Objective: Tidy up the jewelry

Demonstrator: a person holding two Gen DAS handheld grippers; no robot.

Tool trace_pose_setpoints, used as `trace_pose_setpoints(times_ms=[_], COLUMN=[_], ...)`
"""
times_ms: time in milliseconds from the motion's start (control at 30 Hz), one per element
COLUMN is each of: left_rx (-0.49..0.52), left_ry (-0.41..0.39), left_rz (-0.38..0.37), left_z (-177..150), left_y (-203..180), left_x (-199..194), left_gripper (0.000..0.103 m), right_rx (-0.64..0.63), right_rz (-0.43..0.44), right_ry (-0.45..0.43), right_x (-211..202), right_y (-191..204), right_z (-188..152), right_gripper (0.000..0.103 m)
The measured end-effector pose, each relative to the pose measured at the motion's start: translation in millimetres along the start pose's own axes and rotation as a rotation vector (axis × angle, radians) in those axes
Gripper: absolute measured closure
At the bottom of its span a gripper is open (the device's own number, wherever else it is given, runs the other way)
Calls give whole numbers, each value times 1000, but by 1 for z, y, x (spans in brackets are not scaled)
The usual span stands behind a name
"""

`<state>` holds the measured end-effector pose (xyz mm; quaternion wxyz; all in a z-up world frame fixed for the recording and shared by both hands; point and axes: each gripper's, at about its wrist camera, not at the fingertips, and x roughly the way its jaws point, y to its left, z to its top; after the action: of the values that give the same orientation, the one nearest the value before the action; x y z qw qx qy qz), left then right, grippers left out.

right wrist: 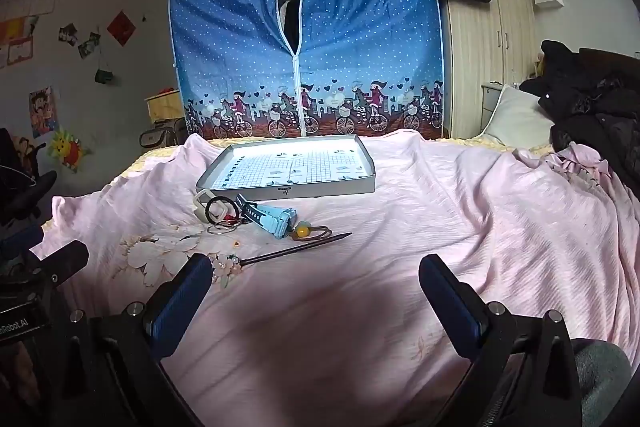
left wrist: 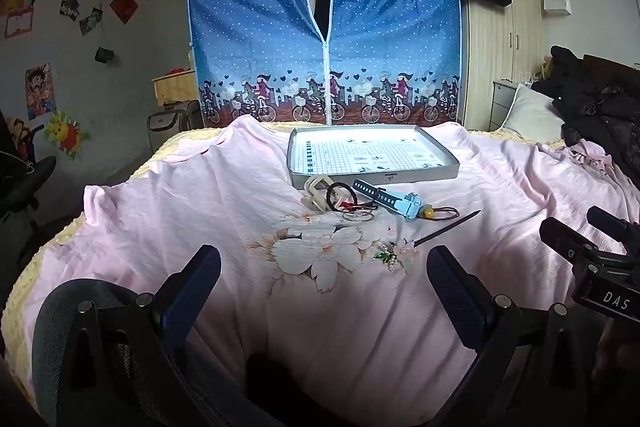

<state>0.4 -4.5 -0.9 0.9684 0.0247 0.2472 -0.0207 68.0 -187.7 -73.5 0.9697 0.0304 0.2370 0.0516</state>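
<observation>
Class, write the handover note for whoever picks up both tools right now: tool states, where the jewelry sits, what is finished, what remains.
Left tool: open, empty, hovering over the pink bedsheet, short of the pile.
Right tool: open, empty, also over the sheet.
Silver tray: at the far side of the sheet, nothing in it.
In front of the tray, all on the sheet: cream hair claw, black hair tie, thin metal bangles, blue watch, bead hair tie, flower hairpin.
Done: nothing placed yet.
Left: move every piece into the tray.
</observation>
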Motion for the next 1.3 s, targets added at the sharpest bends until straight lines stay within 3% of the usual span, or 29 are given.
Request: trace_pose_setpoints(times_ms=[1300], left_rx=[9], left_ry=[2], left_rz=[-2], left_z=[-2], left_y=[-1], left_x=[0], left_gripper=[2], right_rx=[8], right_rz=[3], right_ry=[6], right_x=[0], right_y=[2], right_z=[-2], right_gripper=[0])
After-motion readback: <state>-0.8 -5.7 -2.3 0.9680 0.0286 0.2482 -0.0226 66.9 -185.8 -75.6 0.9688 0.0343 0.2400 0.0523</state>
